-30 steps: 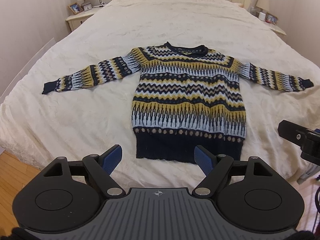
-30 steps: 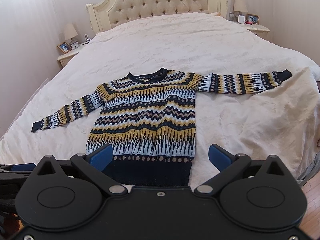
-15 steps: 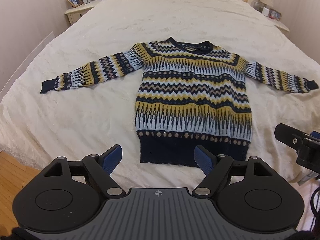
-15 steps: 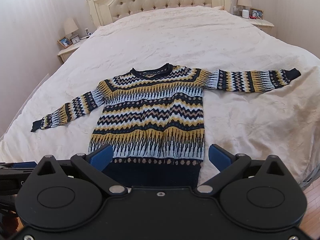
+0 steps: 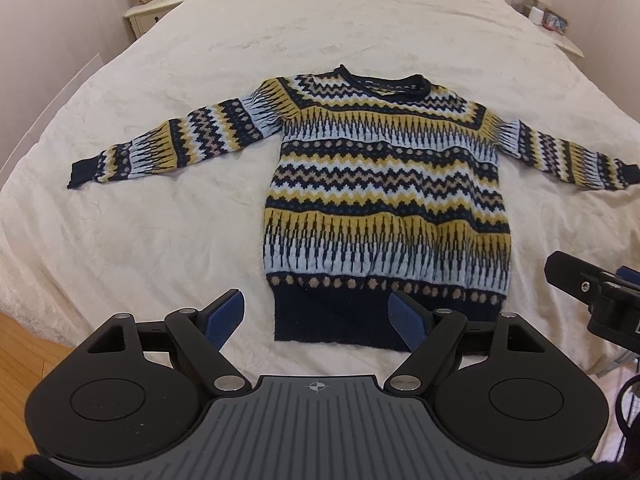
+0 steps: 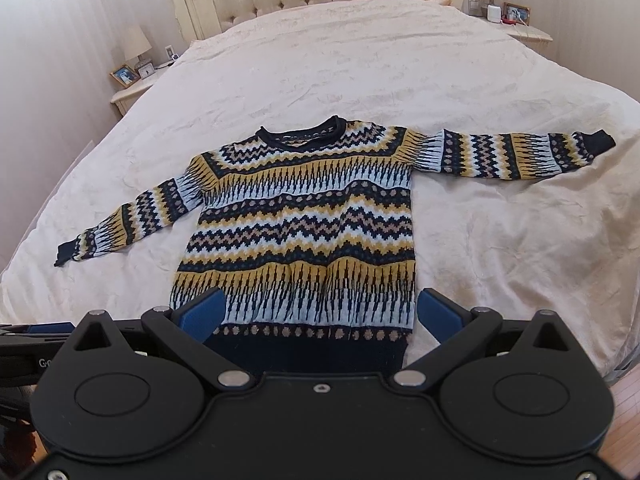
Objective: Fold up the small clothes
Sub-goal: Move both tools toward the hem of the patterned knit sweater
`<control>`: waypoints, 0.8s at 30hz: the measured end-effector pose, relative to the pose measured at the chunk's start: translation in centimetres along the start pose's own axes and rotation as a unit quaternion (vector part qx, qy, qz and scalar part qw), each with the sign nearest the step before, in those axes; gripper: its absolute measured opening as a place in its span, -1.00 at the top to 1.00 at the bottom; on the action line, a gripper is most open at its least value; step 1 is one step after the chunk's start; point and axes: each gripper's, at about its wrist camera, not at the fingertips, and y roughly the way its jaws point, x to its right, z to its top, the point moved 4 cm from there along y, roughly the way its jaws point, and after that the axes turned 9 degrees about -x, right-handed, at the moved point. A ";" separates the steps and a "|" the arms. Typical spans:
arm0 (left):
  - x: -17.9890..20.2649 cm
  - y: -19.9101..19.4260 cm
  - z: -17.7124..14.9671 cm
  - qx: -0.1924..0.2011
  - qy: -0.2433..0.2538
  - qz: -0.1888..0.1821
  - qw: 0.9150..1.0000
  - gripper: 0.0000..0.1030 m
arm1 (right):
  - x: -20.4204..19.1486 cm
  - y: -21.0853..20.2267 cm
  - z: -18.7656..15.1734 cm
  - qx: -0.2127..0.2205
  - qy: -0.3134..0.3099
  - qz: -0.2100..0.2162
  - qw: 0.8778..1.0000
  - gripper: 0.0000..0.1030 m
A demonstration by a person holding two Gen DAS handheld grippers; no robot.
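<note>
- Left wrist view: the left tongs (image 5: 316, 318) stand released, blue pads wide apart with nothing between them, above the near edge of the bed (image 5: 120, 240).
- The patterned knit sweater (image 5: 384, 200) lies flat and face up just ahead of these tongs, its dark hem (image 5: 340, 320) straight in front and partly behind the right-hand pad; one sleeve reaches far out to the left, the other to the right.
- The right tongs (image 5: 592, 292) show only in part at the right edge of this view.
- Right wrist view: the right tongs (image 6: 320, 314) are likewise released and empty, the hem's right corner just inside their right-hand pad, the sleeve cuff (image 6: 598, 142) well off ahead and to the right.
- Doing it well, as I judge it: each pair of tongs should take a hem corner or a sleeve through both layers, lift evenly and lay it over without dragging the body askew.
- Writing: only a cut-off "Go" (image 6: 44, 363) on the black housing at the left edge; no garment label is readable.
</note>
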 end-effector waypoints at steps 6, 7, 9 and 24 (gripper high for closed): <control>0.4 1.1 1.4 -0.010 0.002 -0.004 1.000 -0.53 | 0.1 1.1 1.2 -0.009 -0.003 -0.003 1.000 -0.97; 0.5 1.3 1.7 -0.011 0.003 -0.004 1.000 -0.53 | 0.1 1.4 1.4 -0.010 -0.003 -0.004 1.000 -0.97; 0.6 1.7 2.2 -0.015 0.004 -0.005 1.000 -0.53 | 0.2 1.8 1.8 -0.013 -0.001 -0.005 1.000 -0.97; 0.7 4.9 6.5 -0.036 0.020 -0.011 0.999 -0.53 | -0.1 5.2 5.0 -0.030 0.011 -0.014 0.999 -0.97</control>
